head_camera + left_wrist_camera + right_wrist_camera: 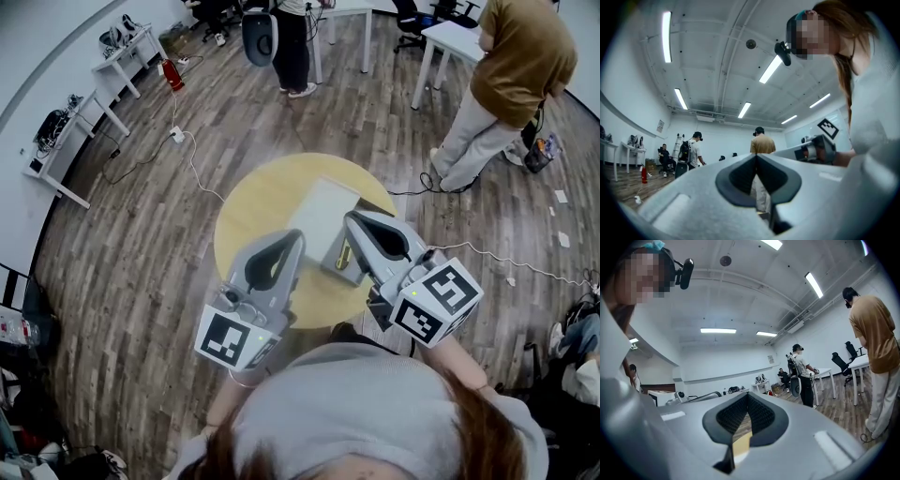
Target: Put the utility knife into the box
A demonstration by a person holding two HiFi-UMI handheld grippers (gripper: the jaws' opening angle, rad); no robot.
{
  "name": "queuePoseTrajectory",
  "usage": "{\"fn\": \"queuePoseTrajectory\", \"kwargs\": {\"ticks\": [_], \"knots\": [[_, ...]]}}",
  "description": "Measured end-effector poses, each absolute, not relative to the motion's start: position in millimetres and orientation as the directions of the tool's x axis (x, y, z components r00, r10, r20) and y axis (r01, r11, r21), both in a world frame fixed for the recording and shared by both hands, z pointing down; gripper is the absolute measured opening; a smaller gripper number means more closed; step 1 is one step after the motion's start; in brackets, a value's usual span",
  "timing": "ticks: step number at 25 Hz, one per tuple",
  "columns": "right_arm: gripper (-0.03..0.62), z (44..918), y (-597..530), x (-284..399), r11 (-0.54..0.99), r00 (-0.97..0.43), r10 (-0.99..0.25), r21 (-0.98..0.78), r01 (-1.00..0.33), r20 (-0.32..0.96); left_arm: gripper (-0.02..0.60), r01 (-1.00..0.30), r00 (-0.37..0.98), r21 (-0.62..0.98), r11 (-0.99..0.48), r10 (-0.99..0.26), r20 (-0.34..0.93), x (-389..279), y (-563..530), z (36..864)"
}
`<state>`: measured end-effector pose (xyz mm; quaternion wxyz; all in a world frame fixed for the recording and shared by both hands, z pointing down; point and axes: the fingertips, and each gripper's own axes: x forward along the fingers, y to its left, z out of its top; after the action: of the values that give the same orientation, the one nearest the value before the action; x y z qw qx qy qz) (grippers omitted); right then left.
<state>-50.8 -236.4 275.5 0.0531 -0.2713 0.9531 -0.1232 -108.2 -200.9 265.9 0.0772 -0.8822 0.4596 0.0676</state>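
Observation:
A white box (322,217) lies on the round yellow table (248,211). At the box's near right edge lies the yellow and black utility knife (344,254), partly hidden by my right gripper; I cannot tell whether it is inside the box. My left gripper (298,235) hovers over the table's near side, shut and empty. My right gripper (351,217) hangs just right of the box, also shut with nothing in it. In the left gripper view the jaws (756,157) meet and point out into the room. The right gripper view shows its gripper (747,396) the same way, with a strip of table below.
A person in a brown shirt (518,73) stands at the far right by a white desk (452,39). Another person (292,42) stands beyond the table. White desks (70,141) line the left wall. Cables (192,164) run across the wooden floor.

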Motion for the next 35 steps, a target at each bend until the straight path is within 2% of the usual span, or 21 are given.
{"fn": "queuePoseTrajectory", "kwargs": {"ticks": [6,17,26,35], "knots": [[0.003,270,-169,-56,0.808,-0.833,-0.549,-0.294,-0.510,-0.065,0.003,-0.815,0.578,-0.063,-0.577,-0.799,-0.165,-115,-131,270],[0.003,273,-61,-42,0.780,-0.801,-0.597,-0.268,-0.566,-0.044,0.003,-0.789,0.610,-0.030,-0.614,-0.777,-0.154,-105,-23,277],[0.003,261,-20,-24,0.808,-0.819,-0.567,-0.254,-0.532,-0.088,0.003,-0.789,0.609,-0.039,-0.613,-0.774,-0.171,-78,10,265],[0.003,259,-8,7,0.805,-0.818,-0.570,-0.246,-0.540,-0.070,0.003,-0.800,0.593,-0.028,-0.599,-0.785,-0.177,-48,23,259]]}}
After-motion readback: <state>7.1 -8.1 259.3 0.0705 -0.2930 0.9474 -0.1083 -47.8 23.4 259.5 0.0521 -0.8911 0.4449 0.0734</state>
